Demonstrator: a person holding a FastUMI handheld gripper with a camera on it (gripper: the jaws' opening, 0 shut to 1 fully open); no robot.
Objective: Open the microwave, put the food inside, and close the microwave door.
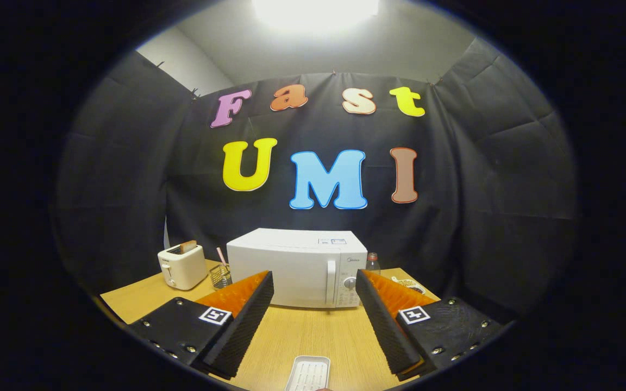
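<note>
On the wooden table (302, 331), at its far side and against the booth wall, we note the white microwave (296, 267) with its door flush and its upright handle (331, 282) just left of the control panel. Whether anything is inside we cannot tell — the door hides it. The gripper (313, 320) hangs above the near part of the table with its fingers spread wide and nothing between them, pointing straight at the microwave. A white tray (307, 373) lies between the fingers at the near edge; what it carries, if anything, we cannot make out. A toaster (182, 265) and a small wire basket (220, 276) stand left of the microwave, a bottle (373, 263) just to its right, and a small dish (408, 283) beyond the right finger. In our judgement this layout fits two stages — a shut oven waiting to be opened, or one shut again after loading — and the frame does not settle which. Any approach to the handle would want the fingers level with it.
</note>
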